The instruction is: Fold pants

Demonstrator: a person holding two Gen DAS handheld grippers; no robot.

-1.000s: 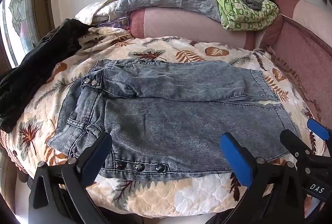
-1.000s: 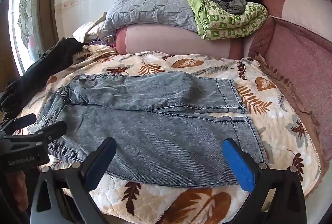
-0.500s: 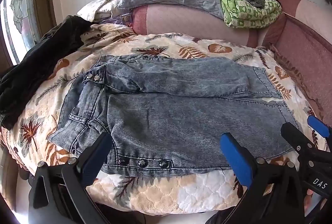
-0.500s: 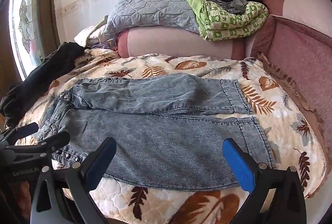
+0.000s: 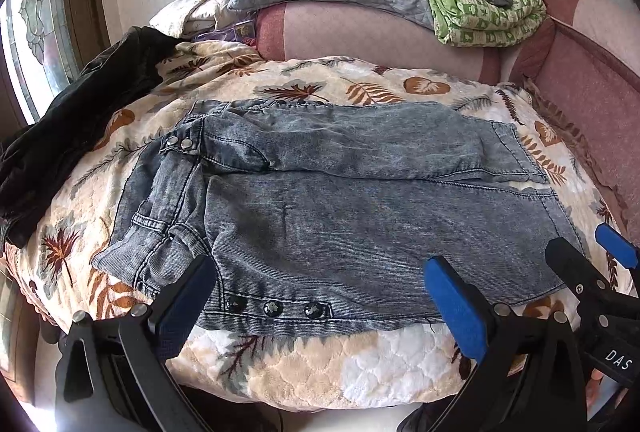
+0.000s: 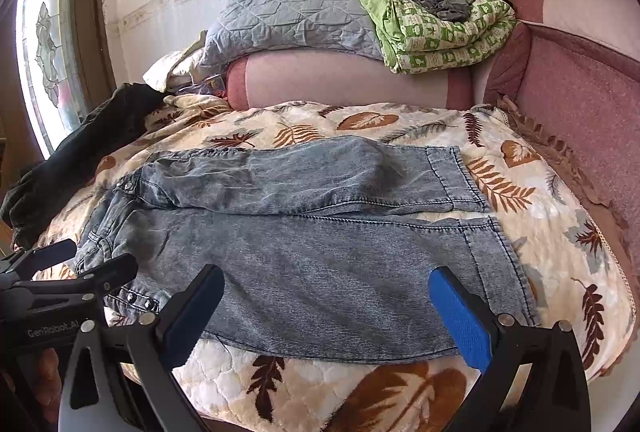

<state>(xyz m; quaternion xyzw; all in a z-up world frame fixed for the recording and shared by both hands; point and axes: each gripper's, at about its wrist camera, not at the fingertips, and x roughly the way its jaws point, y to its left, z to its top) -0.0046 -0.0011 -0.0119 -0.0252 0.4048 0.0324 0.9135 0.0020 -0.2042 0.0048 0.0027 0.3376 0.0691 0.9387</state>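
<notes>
Grey-blue denim pants point(image 5: 344, 200) lie flat on the leaf-print quilt, waistband to the left and both leg hems to the right; they also show in the right wrist view point(image 6: 320, 252). My left gripper point(image 5: 320, 300) is open and empty, hovering over the near edge by the row of snap buttons point(image 5: 276, 309). My right gripper point(image 6: 326, 308) is open and empty, above the near leg, left of its hem. Each gripper appears in the other's view: the right one point(image 5: 592, 264) by the hem, the left one point(image 6: 64, 264) by the waistband.
The quilt point(image 6: 400, 392) covers a pink sofa with a padded back point(image 6: 348, 80) and right arm point(image 6: 580, 92). A dark jacket point(image 5: 72, 120) lies at the left. A grey pillow point(image 6: 288, 16), a green blanket point(image 6: 440, 32) and dark clothes are piled on the backrest.
Both grippers have drawn back and up slightly from the pants, so the pants sit a little lower and farther in view. The pants have not moved. Both grippers stay open.
</notes>
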